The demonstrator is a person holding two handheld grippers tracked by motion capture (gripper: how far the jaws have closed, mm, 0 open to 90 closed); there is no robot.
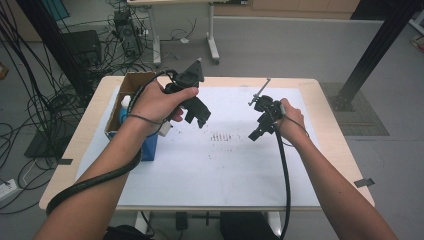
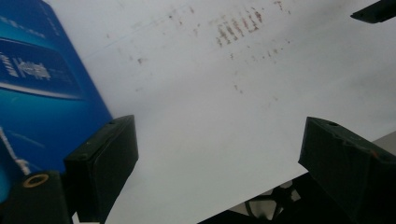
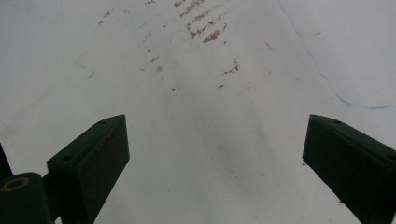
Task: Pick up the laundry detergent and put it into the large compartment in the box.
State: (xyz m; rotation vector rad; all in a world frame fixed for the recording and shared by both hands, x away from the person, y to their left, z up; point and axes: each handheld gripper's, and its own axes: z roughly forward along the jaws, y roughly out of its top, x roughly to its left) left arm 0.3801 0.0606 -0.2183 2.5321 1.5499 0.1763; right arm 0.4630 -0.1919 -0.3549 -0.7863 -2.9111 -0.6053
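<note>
Two hands hold black grippers above a white sheet (image 1: 220,165) on the table. My left gripper (image 1: 196,119) hangs over the sheet's left part, jaws wide open and empty, just right of a blue box (image 1: 149,147). In the left gripper view the blue box (image 2: 37,93) lies beside the left jaw, and the gripper (image 2: 217,163) holds nothing. My right gripper (image 1: 256,133) hovers right of centre, open and empty. The right gripper view has the gripper (image 3: 215,158) over bare white sheet (image 3: 196,116). Reddish-brown marks (image 1: 221,136) lie between the two grippers.
An open cardboard box (image 1: 131,85) stands at the table's left edge with a white bottle (image 1: 125,102) inside. The wooden table rim (image 1: 330,125) frames the sheet. Cables, a black post (image 1: 372,50) and desk legs stand on the floor beyond.
</note>
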